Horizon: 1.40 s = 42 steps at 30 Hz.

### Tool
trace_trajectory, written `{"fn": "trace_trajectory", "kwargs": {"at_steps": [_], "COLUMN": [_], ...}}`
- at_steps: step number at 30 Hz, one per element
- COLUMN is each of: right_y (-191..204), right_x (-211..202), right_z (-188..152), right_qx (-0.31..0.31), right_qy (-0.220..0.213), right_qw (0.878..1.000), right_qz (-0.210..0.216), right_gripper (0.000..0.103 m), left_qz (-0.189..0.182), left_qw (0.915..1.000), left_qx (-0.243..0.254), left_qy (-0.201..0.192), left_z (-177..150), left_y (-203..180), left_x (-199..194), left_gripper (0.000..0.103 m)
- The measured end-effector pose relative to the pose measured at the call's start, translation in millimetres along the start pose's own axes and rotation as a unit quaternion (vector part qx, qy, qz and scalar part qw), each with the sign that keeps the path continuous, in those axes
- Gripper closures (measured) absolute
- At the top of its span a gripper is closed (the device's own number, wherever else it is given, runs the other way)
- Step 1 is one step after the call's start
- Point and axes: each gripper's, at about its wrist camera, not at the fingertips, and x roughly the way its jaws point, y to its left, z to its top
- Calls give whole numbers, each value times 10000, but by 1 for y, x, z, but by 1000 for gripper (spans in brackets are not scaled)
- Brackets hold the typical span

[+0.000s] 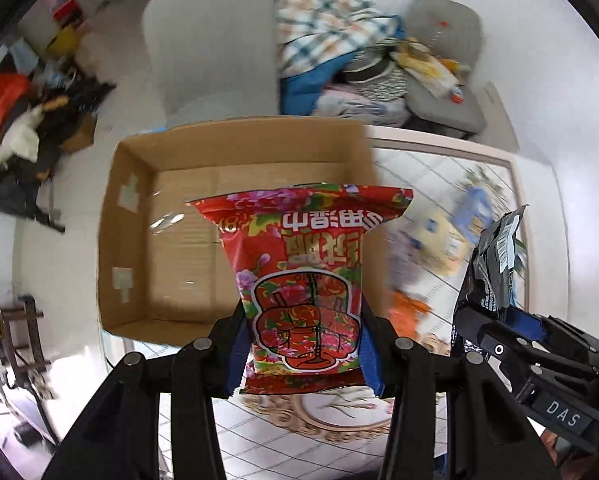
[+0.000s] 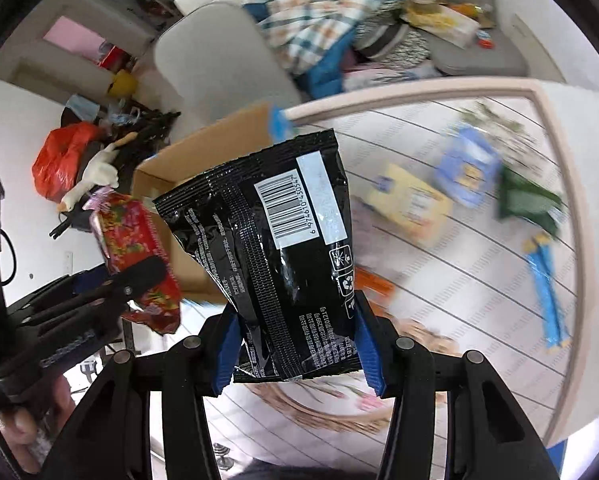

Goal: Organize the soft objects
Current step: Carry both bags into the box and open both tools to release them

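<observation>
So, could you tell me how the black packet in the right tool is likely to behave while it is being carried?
The black packet looks floppy: it creases and leans between the right tool pads. Its glossy film is probably slippery, so a light grip might let it slide. It stands up held only at its lower end, so it is likely light for its size.

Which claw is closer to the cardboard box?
Left. The left claw holds its red packet at the cardboard box; the right claw is off to its side.
</observation>
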Motion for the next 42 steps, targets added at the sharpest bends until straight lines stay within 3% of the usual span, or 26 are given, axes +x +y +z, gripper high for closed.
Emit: {"fn": "trace_trajectory", "kwargs": {"at_steps": [5,10,20,25,29,30,31,35,38,42], "right_y": [61,82,81,81,79,79,80,86,93,101], "right_x": [62,138,234,257,258,255,252,239,227,203], "right_z": [37,68,107,117,118,117,117,112,106,88], "right_qx": [77,196,505,514,559,547,494,310,111,-143], "right_qy": [246,488,817,879,813,769,728,708,642,559], "right_qw": [9995,9974,9915,9904,9915,9918,9923,9932,9923,9901], "right_qz": [-167,-493,-884,-934,-844,-860,-869,-872,-1056,-1281], "right_gripper": [50,50,50,46,33,24,21,21,12,0], "left_qz": [-178,-444,-749,-327,-241,-231,-182,30,80,146], "left_qw": [9989,9951,9854,9857,9881,9886,9891,9924,9945,9970], "left_qx": [-230,-278,-131,-221,-352,-353,-358,-288,-340,-394], "left_qy": [372,841,1524,1637,1476,1447,1418,1198,992,653], "left_z": [38,68,99,102,101,99,98,87,80,61], "left_y": [68,101,107,107,116,118,119,124,131,137], "left_x": [41,97,166,172,159,157,156,137,124,94], "left_gripper": [60,60,59,58,44,40,31,17,5,3]}}
